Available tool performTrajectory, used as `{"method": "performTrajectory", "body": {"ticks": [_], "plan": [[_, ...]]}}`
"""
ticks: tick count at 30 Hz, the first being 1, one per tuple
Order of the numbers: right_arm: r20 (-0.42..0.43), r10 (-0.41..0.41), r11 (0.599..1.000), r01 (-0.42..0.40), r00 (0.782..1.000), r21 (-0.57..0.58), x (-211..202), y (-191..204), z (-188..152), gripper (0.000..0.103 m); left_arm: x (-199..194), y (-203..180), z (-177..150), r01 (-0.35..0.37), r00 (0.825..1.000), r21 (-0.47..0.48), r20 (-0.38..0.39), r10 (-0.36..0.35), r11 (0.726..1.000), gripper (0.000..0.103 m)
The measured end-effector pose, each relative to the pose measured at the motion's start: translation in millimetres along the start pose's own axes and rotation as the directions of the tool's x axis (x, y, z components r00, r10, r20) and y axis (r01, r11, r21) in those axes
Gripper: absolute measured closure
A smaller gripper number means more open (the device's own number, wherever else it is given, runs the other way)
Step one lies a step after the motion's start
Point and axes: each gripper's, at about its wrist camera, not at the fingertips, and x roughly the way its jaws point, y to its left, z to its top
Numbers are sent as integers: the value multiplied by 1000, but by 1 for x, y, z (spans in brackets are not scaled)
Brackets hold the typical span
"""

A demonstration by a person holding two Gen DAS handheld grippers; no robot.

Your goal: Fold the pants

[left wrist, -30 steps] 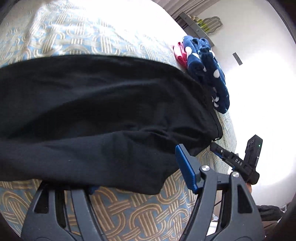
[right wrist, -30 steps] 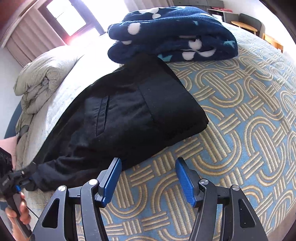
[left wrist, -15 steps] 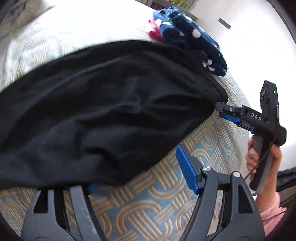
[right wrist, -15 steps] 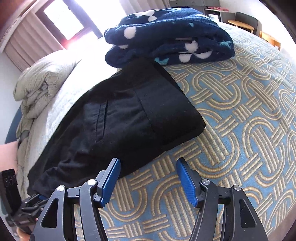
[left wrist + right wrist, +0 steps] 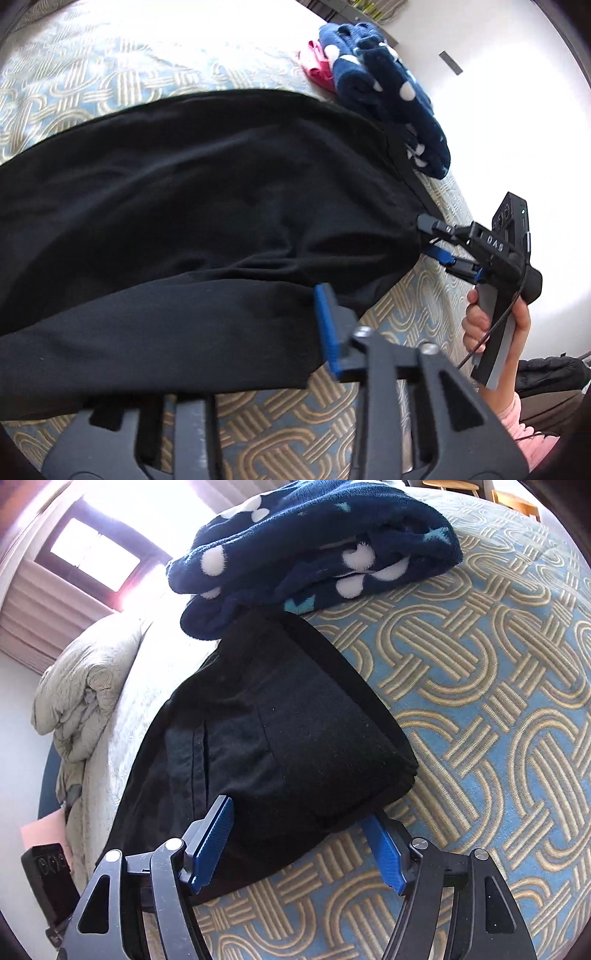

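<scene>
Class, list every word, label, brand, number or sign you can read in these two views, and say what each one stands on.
"DAS": white letters on the black body of the right claw, seen from the left wrist view.
Round marks on the face of the black device at the lower left edge of the right wrist view: too blurred to read.
Nothing readable on the black pants, the blue dotted blanket or the patterned bedspread.

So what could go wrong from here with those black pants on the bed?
The right gripper stands open around a thick, layered corner of the black pants. Closing could catch only some of the layers, so the fold may slip apart. The dotted blue blanket touches the pants' far edge, so lifting or dragging them might pull it along.
</scene>
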Motion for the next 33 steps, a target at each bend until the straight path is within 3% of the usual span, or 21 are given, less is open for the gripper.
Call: {"method": "performTrajectory", "body": {"ticks": [2,3,4,8,9,10,12,14,15,16,18,19,22,25,29,33], "plan": [[-1,-1,1000,1,1000,8,2,1,2,30,-3,0,-8,29,999,-13,-13,-29,999,82],[0,-10,1000,10,1000,9,3,2,3,38,-7,-2,-14,42,999,-10,-16,-42,999,82],[11,-33,999,33,999,6,3,3,4,57,-9,-6,-19,46,999,2,-19,-46,999,82],[30,-15,1000,16,999,0,-2,5,6,72,-14,-15,-36,24,1000,26,9,-24,999,78],[35,-17,1000,18,999,-11,-4,6,6,74,-14,-16,-35,14,1000,31,17,-14,999,64],[36,-20,1000,21,999,-22,-5,7,6,74,-13,-17,-34,-2,1000,38,24,1,999,44],[27,-22,999,23,999,-33,-7,8,6,74,-4,-21,-33,-38,999,56,26,36,998,35],[13,-20,1000,20,1000,-22,-7,6,7,70,6,-25,-32,-48,999,79,2,48,996,40],[0,-12,1000,12,1000,-12,-6,3,8,69,12,-27,-34,-38,999,84,-27,41,996,63],[-11,-6,1000,6,1000,3,-4,-1,9,72,14,-28,-36,-60,997,82,-40,64,995,73],[1,-1,1000,1,1000,6,-5,-4,9,80,8,-30,-41,-77,996,87,-32,80,993,81],[10,5,1000,-5,1000,2,-9,-5,8,87,1,-30,-44,-57,998,76,-27,59,996,83],[61,36,999,-35,997,-24,-33,-4,3,90,-28,-34,-51,17,1000,54,14,-18,998,83],[83,58,998,-57,995,-17,-58,-3,-3,91,-50,-51,-63,35,999,102,15,-37,994,83],[93,51,999,-50,994,-8,-95,-16,-26,91,-55,-76,-93,65,997,175,-45,-58,982,83],[103,-30,999,29,994,15,-118,-42,-58,90,-31,-83,-121,76,991,211,-125,-50,974,79]]}}
